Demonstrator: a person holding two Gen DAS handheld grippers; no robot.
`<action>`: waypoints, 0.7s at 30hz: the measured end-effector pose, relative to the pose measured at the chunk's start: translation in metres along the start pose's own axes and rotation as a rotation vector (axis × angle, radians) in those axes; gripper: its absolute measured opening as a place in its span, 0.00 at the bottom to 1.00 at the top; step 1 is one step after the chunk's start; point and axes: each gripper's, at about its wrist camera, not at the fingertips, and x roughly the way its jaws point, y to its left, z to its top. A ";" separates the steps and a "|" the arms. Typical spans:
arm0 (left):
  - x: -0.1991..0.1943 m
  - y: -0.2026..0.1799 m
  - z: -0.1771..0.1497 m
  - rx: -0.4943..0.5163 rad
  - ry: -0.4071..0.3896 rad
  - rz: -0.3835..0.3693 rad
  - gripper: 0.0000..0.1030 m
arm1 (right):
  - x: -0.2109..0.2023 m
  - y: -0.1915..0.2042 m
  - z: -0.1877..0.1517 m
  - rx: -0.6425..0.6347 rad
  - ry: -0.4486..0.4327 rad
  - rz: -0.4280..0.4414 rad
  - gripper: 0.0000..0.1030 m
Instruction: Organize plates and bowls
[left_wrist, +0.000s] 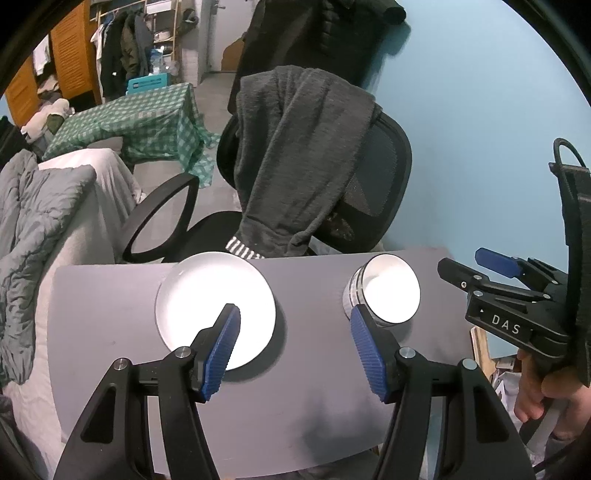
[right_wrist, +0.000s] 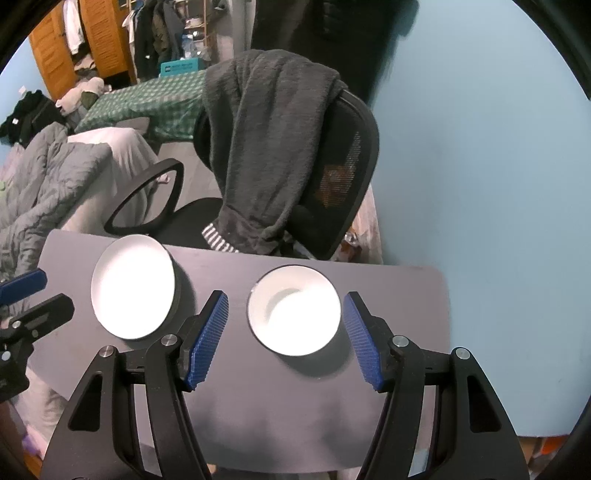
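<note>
A white plate (left_wrist: 207, 295) lies on the left half of a small grey table (left_wrist: 314, 387), and a white bowl (left_wrist: 388, 291) with a grey-banded side stands on the right half. My left gripper (left_wrist: 294, 308) hovers open over the table. Its left pad overlaps the plate's near rim in the picture and its right pad overlaps the bowl's near edge. Nothing sits between its fingers. In the right wrist view the right gripper (right_wrist: 285, 295) is open above the bowl (right_wrist: 295, 314), its pads apart from the rim on either side. The plate (right_wrist: 129, 288) lies to its left.
A black mesh office chair (left_wrist: 376, 177) draped with a dark grey garment (left_wrist: 295, 147) stands right behind the table's far edge. A bed with a grey duvet (left_wrist: 33, 221) lies left. A light blue wall (right_wrist: 480, 147) runs along the right side. A hand (left_wrist: 535, 387) holds the right gripper's handle.
</note>
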 end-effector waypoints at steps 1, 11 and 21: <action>-0.001 0.003 -0.001 -0.002 0.000 -0.001 0.61 | 0.000 0.002 0.000 0.000 0.001 0.000 0.62; 0.012 0.015 -0.001 -0.017 0.043 -0.011 0.62 | 0.019 0.019 0.002 -0.061 0.041 -0.029 0.67; 0.068 -0.010 0.011 -0.019 0.116 -0.054 0.62 | 0.090 -0.024 0.006 -0.170 0.079 -0.075 0.67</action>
